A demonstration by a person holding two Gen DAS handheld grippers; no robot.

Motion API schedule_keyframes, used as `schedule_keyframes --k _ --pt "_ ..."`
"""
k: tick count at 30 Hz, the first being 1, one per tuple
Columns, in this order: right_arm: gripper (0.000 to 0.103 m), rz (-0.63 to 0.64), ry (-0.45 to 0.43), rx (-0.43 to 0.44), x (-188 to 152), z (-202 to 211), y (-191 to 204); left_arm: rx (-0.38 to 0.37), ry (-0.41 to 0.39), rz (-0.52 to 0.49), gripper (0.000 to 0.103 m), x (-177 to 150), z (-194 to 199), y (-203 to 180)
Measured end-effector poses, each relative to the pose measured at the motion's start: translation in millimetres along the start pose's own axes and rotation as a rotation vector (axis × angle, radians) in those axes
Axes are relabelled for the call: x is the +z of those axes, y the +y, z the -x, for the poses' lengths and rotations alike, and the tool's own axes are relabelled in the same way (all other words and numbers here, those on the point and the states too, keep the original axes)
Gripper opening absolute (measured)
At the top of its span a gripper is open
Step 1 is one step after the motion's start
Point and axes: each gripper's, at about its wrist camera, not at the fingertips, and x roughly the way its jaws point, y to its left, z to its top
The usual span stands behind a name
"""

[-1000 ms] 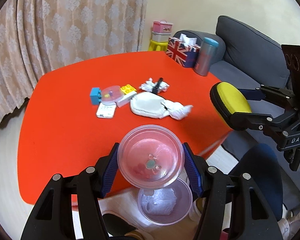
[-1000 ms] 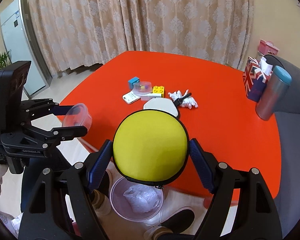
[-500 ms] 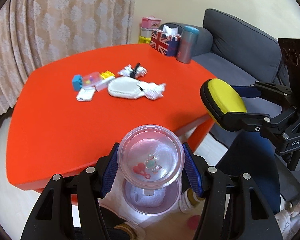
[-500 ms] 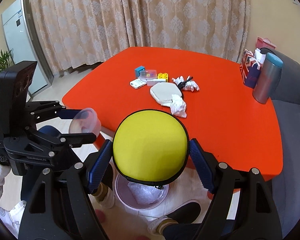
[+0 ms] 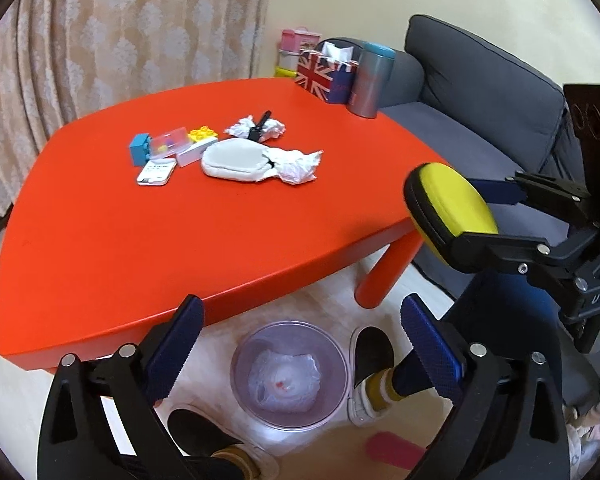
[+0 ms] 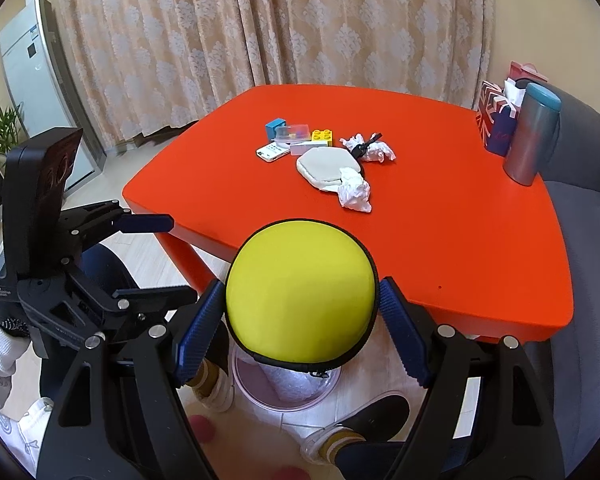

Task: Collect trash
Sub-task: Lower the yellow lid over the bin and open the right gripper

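My left gripper (image 5: 300,344) gapes empty above the bin (image 5: 290,374); my right gripper (image 6: 300,320) clamps the yellow case (image 6: 300,292).

Largely hidden in the right wrist view behind the yellow case (image 6: 300,292): the clear bin (image 6: 288,394) on the floor, only its near rim and some crumpled white contents showing. Too small to tell in either view: the contents of the small clear box (image 5: 168,145) near the far left corner of the red table (image 5: 180,232), and the make of the black object (image 5: 259,126) lying among the crumpled tissues (image 5: 274,128). Cut off by the picture's lower edge: the shoes (image 5: 204,436) beside the bin, and by the right edge, the body of the right gripper (image 5: 496,216).
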Motion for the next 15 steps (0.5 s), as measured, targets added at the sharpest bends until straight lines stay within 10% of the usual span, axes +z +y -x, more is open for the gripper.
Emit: schedule_keyframes --k 15 --pt "0.077 0.012 0.027 0.033 -1.5 -14.3 10.3 0.034 -0.019 0.035 0.095 -5.0 17.4 17.1"
